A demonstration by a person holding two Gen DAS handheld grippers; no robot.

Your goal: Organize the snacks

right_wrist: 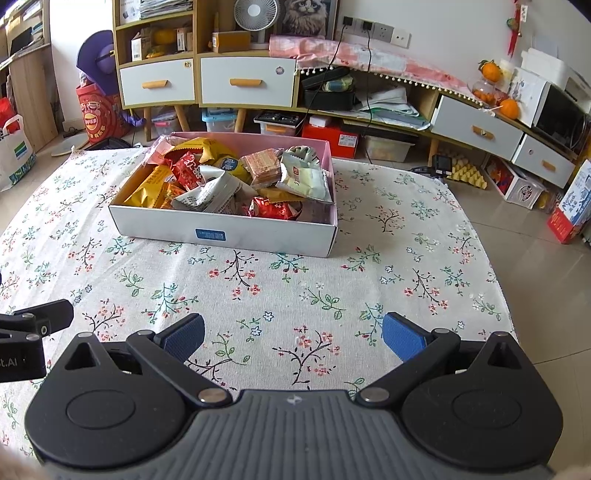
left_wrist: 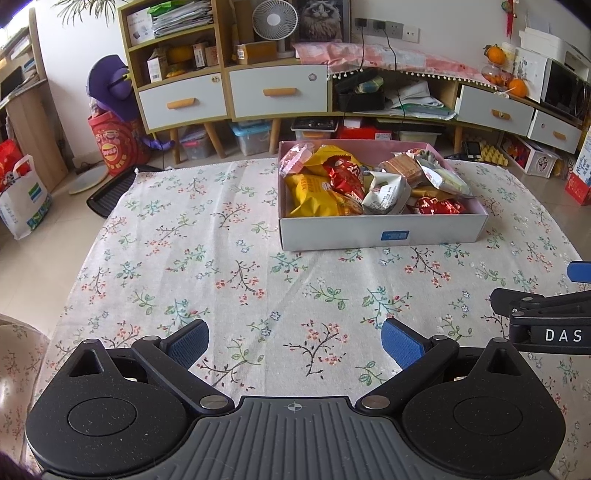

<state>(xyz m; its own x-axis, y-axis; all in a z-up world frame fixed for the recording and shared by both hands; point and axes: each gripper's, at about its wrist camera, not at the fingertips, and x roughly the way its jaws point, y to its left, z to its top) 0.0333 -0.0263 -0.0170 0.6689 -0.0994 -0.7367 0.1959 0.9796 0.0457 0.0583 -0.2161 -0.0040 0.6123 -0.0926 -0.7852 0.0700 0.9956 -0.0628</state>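
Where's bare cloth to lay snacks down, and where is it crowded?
Bare: the tablecloth between the box front wall and both open grippers, left gripper, right gripper; also left of the box. Crowded: inside the box, heaped with snack packets.

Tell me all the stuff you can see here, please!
box: one, white outside, pink inside, on the far half of the cloth
snacks: a heap, too jumbled to count; yellow, red, silver and white packets, in the box
cloth: one, pale with small flowers, spread over the table
cabinets: a row, wood with white drawers, along the wall
fan: one, white, on top of a cabinet
oranges: several, orange, on the right cabinet
bucket: one, red, on the floor at left
left gripper: one, black with blue pads, open, over the near cloth, empty
right gripper: one, black with blue pads, open, over the near cloth, empty
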